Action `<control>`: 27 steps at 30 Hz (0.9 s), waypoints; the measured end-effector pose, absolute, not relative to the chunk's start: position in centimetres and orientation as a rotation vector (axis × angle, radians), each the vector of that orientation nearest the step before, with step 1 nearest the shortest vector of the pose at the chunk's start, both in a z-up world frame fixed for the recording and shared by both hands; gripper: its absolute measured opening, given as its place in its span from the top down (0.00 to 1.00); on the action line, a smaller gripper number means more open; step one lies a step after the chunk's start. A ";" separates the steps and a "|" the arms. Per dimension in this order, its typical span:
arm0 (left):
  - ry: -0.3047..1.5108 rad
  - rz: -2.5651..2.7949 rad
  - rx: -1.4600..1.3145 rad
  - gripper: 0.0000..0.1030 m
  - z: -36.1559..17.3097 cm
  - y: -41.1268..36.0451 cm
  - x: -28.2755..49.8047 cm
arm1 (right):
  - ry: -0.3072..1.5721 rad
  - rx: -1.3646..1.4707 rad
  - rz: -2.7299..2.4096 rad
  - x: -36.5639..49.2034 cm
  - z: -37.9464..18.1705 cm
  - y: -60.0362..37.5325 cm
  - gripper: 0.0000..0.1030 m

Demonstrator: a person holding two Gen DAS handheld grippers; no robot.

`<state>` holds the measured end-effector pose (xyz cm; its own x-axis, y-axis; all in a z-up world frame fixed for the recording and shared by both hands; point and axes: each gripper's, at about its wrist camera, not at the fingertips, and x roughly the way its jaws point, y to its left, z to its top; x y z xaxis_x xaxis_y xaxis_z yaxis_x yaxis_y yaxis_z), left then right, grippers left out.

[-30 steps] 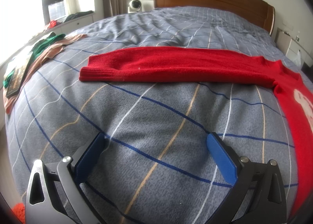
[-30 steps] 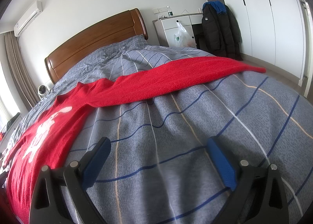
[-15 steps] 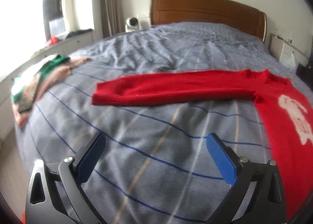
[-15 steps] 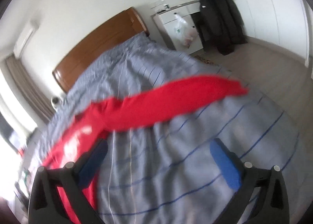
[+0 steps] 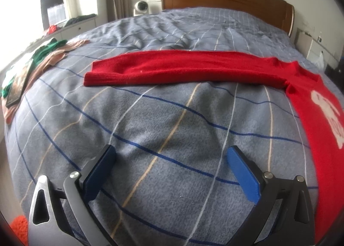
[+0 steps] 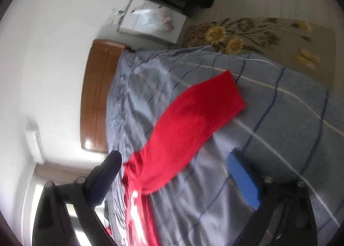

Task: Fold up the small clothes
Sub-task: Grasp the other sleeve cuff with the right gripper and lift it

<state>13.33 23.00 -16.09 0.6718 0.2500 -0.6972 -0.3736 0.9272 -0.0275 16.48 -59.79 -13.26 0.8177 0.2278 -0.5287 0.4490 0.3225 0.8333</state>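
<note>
The red knit sweater (image 5: 193, 69) lay flat on the bed's grey checked blanket (image 5: 150, 129), 1 sleeve stretched sideways, its ribbed cuff (image 5: 94, 77) free. Both sets of tongs — left tongs (image 5: 172, 168) and right tongs (image 6: 172, 172) — stood open, holding nothing; the right had just narrowed slightly. Soft, light and floppy, it would likely sag — best pinched at cuff or shoulder seam.

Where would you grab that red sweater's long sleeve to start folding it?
Probably at the ribbed cuff of the red sweater. The sleeve lies flat and straight on the grey checked bedspread, and the cuff is its free end. Come from the near edge with the open left gripper, sliding one finger under.
</note>
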 end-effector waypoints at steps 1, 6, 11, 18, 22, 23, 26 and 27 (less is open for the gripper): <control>0.755 0.354 -0.173 0.00 -16.1 23.0 13.3 | 0.630 1.260 -0.179 16.7 -13.5 -60.1 0.17; 0.752 0.364 -0.163 0.00 -16.1 22.9 13.3 | 0.570 1.278 -0.273 17.7 -14.6 -61.7 0.39; 0.751 0.376 -0.146 0.00 -16.4 22.6 13.5 | 0.653 1.210 -0.314 18.7 -15.4 -61.9 0.96; 0.744 0.379 -0.145 0.00 -16.4 22.6 13.4 | 0.585 0.827 -0.100 23.1 -3.5 -54.4 0.96; 0.745 0.376 -0.149 0.00 -16.5 22.6 13.3 | 0.568 0.647 0.176 27.6 4.2 -43.5 0.96; 0.744 0.375 -0.150 0.00 -16.5 22.6 13.3 | 0.572 0.623 0.227 28.5 5.1 -41.0 0.96; 0.742 0.376 -0.148 0.00 -16.5 22.6 13.3 | 0.611 0.562 0.369 31.4 6.1 -32.7 0.96; 0.741 0.376 -0.148 0.00 -16.5 22.6 13.3 | 0.634 0.529 0.407 32.4 5.8 -29.3 0.96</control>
